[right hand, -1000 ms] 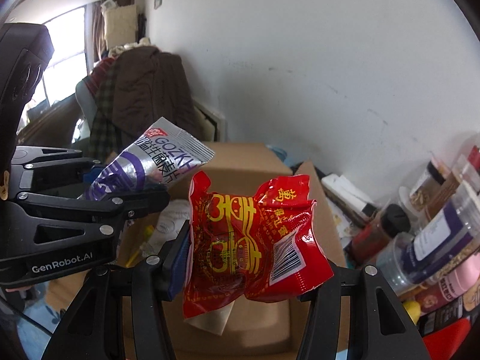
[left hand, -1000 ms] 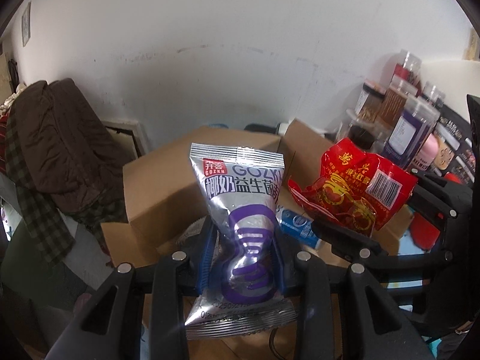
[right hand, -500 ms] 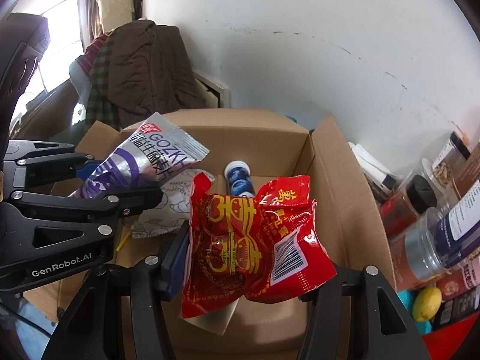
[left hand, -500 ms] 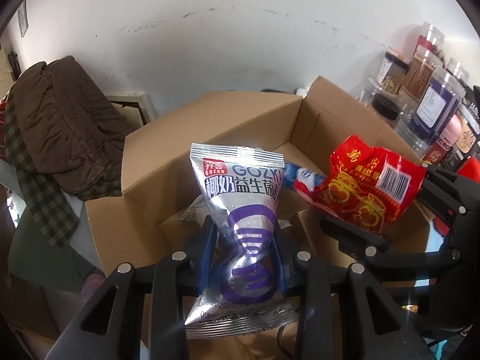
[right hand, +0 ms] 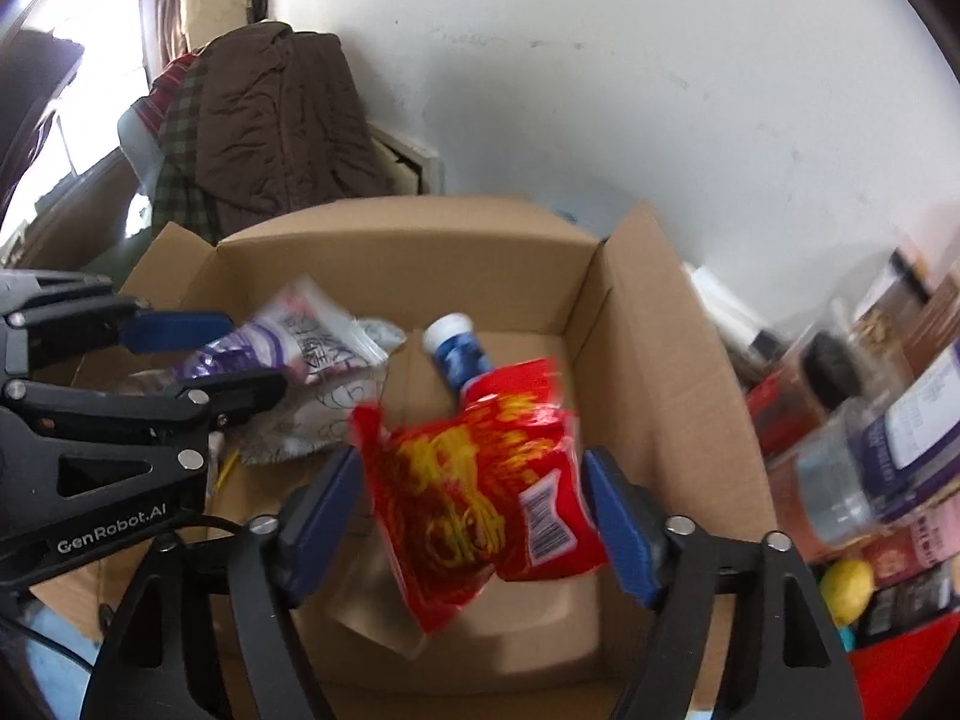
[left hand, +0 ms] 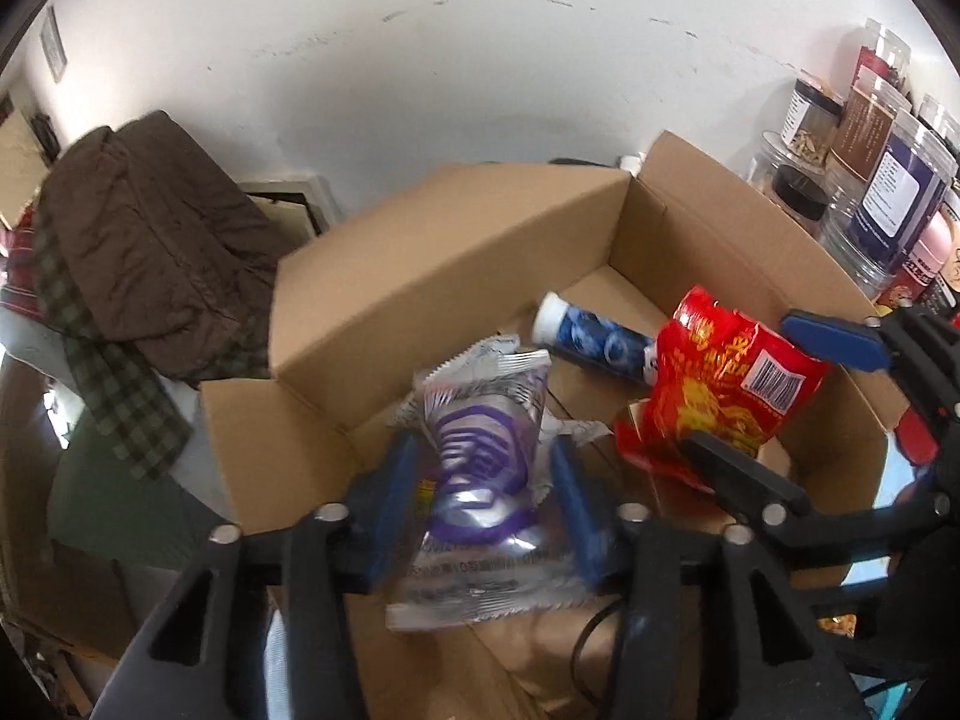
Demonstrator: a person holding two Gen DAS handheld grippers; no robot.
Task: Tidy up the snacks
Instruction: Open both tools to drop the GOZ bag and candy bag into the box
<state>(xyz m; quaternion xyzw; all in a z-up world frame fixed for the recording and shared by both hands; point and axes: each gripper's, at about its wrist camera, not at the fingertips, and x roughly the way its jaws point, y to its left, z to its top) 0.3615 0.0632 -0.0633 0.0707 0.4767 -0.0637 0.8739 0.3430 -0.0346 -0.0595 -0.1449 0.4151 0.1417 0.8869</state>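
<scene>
Two hand-held grippers hang side by side over an open cardboard box (right hand: 660, 360) that stands against a white wall, both tilted downward so that whatever they let go of lands inside.

The left gripper (left hand: 480, 498) has a silver and purple snack bag (left hand: 480, 468) between its blue pads. Its jaws are opening, and gaps show on both sides of the bag, so the pads no longer pinch it. The bag looks blurred and slumped, which suggests it is dropping toward the box floor.

The right gripper (right hand: 474, 510) carries a red snack bag (right hand: 480, 492) printed in yellow. Its jaws are opening too, the pads stand clear of the bag on both sides, and the bag is smeared with motion, apparently falling.

Both bags are above the inside of the box, not beyond its walls. On the box floor lie a blue tube with a white cap (right hand: 456, 348) and a pale wrapper (right hand: 324, 420) under the silver bag.

To the right of the box, jars (left hand: 888, 192) crowd a surface, well apart from the drop. A brown coat (right hand: 270, 120) hangs over something at the back left.

The box seems to be the collecting place for the snacks.
</scene>
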